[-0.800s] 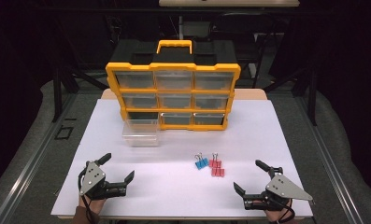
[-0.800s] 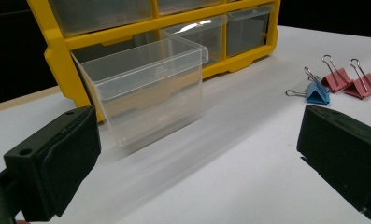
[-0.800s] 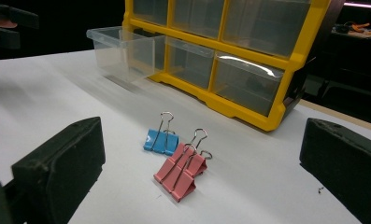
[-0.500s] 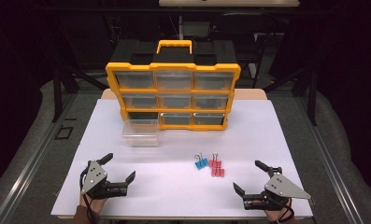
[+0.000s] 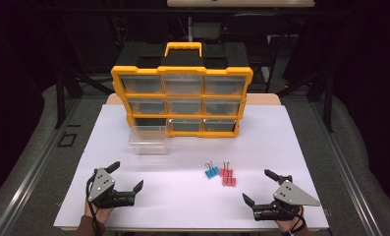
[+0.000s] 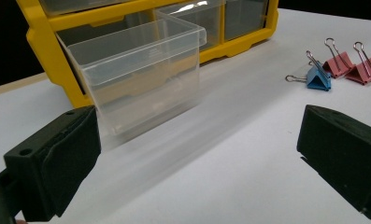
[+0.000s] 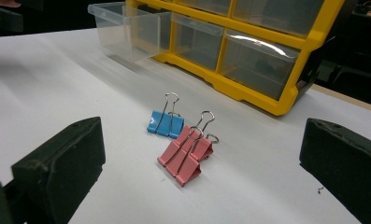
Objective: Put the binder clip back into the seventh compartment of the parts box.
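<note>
Resting released near the surface's front corners, the left tool (image 5: 126, 177) and right tool (image 5: 262, 188) have yet to reach the binder clips (image 5: 222, 173) mid-surface, probably bound for the clear drawer (image 5: 147, 139).

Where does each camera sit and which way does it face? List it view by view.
High view: fixed above the person's side, facing forward and down on the white table; shows both hands, the left hand-held gripper and right hand-held gripper.
Left gripper view: rides the left hand-held gripper, facing the clear drawer; its own open jaws show.
Right gripper view: rides the right hand-held gripper, facing the binder clips; its own open jaws show.
Shared: both gripper views show the yellow organizer, drawer and clips.
</note>
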{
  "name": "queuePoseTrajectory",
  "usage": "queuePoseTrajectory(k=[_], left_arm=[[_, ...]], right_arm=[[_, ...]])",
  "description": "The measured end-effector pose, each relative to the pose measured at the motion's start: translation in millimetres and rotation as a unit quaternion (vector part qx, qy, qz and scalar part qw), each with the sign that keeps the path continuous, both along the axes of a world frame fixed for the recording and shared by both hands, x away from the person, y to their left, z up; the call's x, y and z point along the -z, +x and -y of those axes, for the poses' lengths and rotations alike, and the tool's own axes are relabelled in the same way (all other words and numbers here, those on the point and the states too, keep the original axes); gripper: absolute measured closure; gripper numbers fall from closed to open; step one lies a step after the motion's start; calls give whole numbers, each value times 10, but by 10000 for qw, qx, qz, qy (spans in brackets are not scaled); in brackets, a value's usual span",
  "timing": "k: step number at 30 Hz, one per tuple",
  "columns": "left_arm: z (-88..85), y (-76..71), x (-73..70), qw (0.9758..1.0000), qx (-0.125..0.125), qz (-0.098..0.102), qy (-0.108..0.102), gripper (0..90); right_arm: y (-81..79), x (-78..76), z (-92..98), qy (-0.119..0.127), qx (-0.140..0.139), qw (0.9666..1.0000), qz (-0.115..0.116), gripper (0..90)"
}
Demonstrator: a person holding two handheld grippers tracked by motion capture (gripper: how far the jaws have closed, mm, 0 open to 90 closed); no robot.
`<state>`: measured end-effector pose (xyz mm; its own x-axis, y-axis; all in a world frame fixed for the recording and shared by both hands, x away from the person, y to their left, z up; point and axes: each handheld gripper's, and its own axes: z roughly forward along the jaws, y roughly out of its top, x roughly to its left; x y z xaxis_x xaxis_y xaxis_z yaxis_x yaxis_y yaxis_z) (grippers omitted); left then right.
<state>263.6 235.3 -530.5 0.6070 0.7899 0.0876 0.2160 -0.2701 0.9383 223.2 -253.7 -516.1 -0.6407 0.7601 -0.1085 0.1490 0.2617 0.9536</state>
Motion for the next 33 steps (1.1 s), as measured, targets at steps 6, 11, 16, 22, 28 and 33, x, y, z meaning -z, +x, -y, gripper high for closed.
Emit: queuePoseTrajectory(k=[6,11,16,22,28,33], left_arm=[[113,54,0,9998,172,-81,-16,0],[225,111,-5,9993,328,-162,60,0],[330,174,6,9989,399,-216,119,0],[501,238,20,9970,628,-399,204,0],[677,311,26,9943,830,-564,365,0],[808,358,16,9926,988,-579,414,0]], right_arm=[[14,13,-9,-70,-39,10000,-29,0],[29,22,-6,-80,-22,9999,-66,0],[51,40,13,-95,-29,9999,-115,0],[63,49,24,-86,5,9998,-153,0],[57,56,15,-113,-23,9998,-143,0],[64,59,23,-105,-25,9998,-150,0]])
